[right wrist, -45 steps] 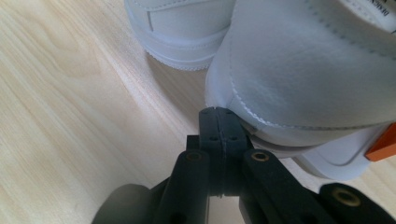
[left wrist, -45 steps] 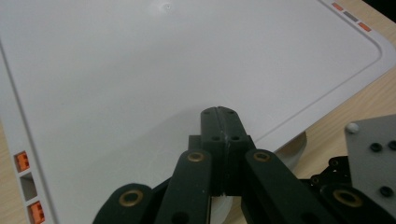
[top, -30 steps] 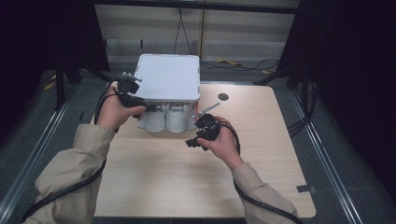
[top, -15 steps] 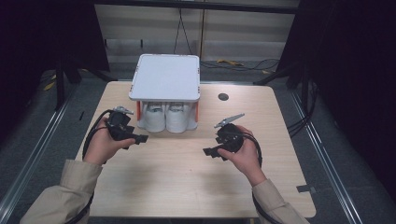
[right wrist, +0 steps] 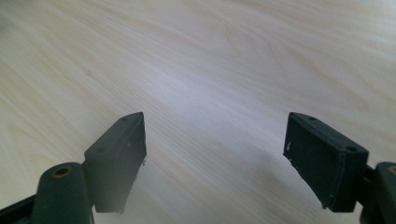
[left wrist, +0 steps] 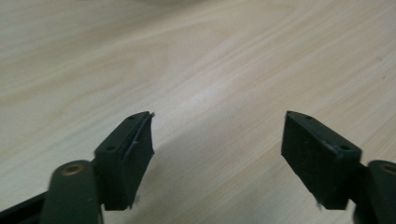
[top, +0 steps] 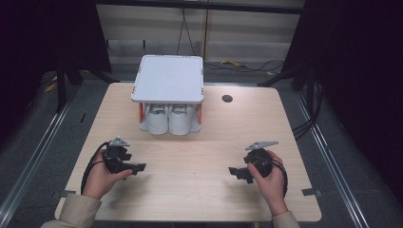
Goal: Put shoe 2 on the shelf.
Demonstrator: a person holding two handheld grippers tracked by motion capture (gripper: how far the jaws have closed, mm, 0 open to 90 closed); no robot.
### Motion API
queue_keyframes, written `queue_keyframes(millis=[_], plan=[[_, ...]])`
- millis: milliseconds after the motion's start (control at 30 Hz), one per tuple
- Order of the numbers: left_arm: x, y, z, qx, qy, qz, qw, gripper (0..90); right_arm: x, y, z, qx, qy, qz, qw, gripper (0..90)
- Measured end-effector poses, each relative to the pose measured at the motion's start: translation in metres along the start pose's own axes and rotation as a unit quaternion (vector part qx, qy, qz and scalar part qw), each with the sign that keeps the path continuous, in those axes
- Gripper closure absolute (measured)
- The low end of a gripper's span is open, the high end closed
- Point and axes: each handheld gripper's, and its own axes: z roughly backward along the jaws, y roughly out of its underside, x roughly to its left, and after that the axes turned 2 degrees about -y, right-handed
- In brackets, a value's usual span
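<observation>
while the table (top: 199,190) is bare at its near end, the one rack (top: 168,80) sits at the far middle, ahead of both grippers, its long axis running away from the person, with two white rolls (top: 170,118) under its flat top. the left gripper (top: 138,167) looks slightly nearer it than the right gripper (top: 235,172); each has its jaws spread wide, just been opening, with nothing between them but wood.

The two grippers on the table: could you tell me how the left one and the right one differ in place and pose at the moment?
The left gripper sits near the table's left edge with its jaws pointing right, whereas the right gripper sits toward the right edge with its jaws pointing left, so they face each other. The left gripper lies nearer the white rack than the right one. Both are open, empty, and low over bare wood.
</observation>
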Motion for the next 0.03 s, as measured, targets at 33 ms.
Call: queue_keyframes(millis=[33], plan=[[0.0003,0.0023,-0.0009,-0.005,-0.008,-0.006,0.9999,22.6,-0.0009,0.0045,-0.0038,0.011,0.005,0.004,0.9999,20.3]])
